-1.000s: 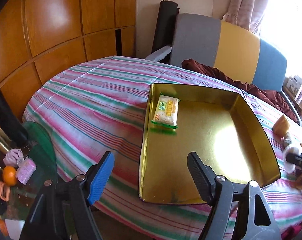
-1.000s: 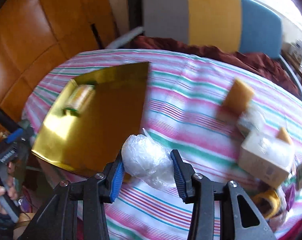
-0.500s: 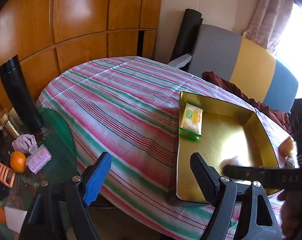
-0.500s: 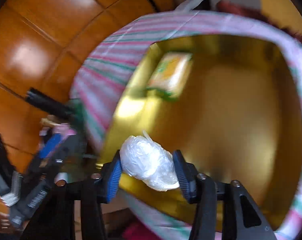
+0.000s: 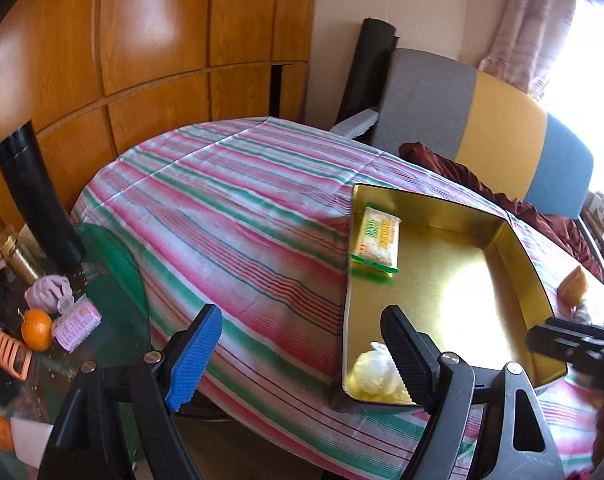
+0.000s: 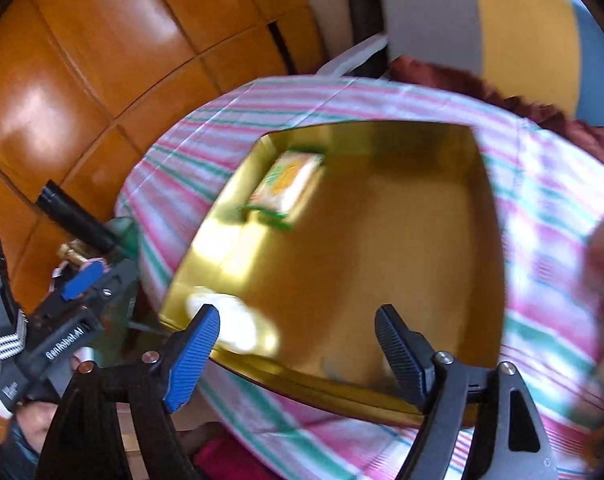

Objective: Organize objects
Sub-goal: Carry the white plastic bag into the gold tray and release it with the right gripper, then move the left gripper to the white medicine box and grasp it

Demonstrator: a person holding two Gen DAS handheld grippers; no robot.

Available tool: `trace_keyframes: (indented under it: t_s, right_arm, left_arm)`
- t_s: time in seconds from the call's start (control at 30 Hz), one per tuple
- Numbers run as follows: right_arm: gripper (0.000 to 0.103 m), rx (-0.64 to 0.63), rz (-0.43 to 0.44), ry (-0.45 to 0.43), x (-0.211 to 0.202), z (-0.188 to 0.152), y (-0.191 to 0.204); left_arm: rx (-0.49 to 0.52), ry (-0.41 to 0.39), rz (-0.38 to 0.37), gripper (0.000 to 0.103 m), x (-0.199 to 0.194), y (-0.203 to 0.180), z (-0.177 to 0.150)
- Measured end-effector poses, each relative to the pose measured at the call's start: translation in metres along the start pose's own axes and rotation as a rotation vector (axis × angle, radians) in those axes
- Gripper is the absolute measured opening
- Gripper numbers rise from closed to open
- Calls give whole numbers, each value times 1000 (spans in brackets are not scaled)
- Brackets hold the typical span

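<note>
gold metal catches the light where the tray [image 5: 442,280] sits on the striped table [image 5: 230,216], and that is where things are being gathered. off to the left the left gripper [image 5: 302,350] hangs low at the table's near edge, its fingers [image 5: 196,354] spread wide around nothing, aimed level across the cloth. next along, inside the tray, a yellow snack packet [image 5: 378,240] lies by the far left wall and a white plastic-wrapped bundle [image 5: 372,372] rests in the near left corner, touching no fingers. to the right, the right gripper [image 6: 298,350] hovers above the tray's near rim, tilted down, released and holding nothing. i'd say one drop-off is done; the next move looks like swinging right toward the orange-brown items [image 5: 574,290] lying on the cloth beyond the tray's right wall, and closing on one squarely.
</note>
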State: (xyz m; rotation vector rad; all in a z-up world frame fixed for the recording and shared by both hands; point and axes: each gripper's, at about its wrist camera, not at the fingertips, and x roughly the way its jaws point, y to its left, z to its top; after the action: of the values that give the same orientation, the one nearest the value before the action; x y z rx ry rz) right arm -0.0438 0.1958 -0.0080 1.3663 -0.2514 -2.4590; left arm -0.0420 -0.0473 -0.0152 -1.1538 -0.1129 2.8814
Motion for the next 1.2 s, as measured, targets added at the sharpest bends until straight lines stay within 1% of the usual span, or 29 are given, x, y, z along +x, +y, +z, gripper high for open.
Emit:
trace_keyframes:
  t_s: [0.1, 0.37, 0.53, 0.63, 0.83, 0.93, 1.0, 1.07, 1.13, 1.2]
  right_arm:
    - [83, 26, -59, -51, -23, -4, -24]
    - [84, 177, -210, -179, -95, -25, -104]
    - [84, 274, -317, -211, -127, -43, -154]
    - [86, 319, -379, -223, -144, -55, -178]
    - [86, 424, -467, -267, -174, -80, -221]
    - [86, 505, -519, -296, -192, -95, -249]
    - [87, 569, -540, -316, -201, -108, -268]
    - [86, 649, -538, -340, -208, -121, -289]
    - [87, 734, -511, -368, -211, -137, -305]
    - [87, 836, -464, -384, -213, -149, -318]
  left_arm:
    - [39, -8, -20, 83, -5, -13, 0]
    - [131, -13, -85, 83, -14, -51, -1]
    - [174, -5, -121, 84, -18, -73, -3]
    - [204, -8, -145, 85, -21, -87, -5]
    - [266, -3, -198, 86, -25, -115, -9]
    - [297, 5, -230, 86, -27, -130, -12]
    - [316, 11, -249, 86, -27, -139, -14]
    - [339, 22, -273, 86, -28, -149, -17]
    - [367, 30, -303, 86, -30, -163, -20]
    - [394, 35, -331, 86, -32, -176, -23]
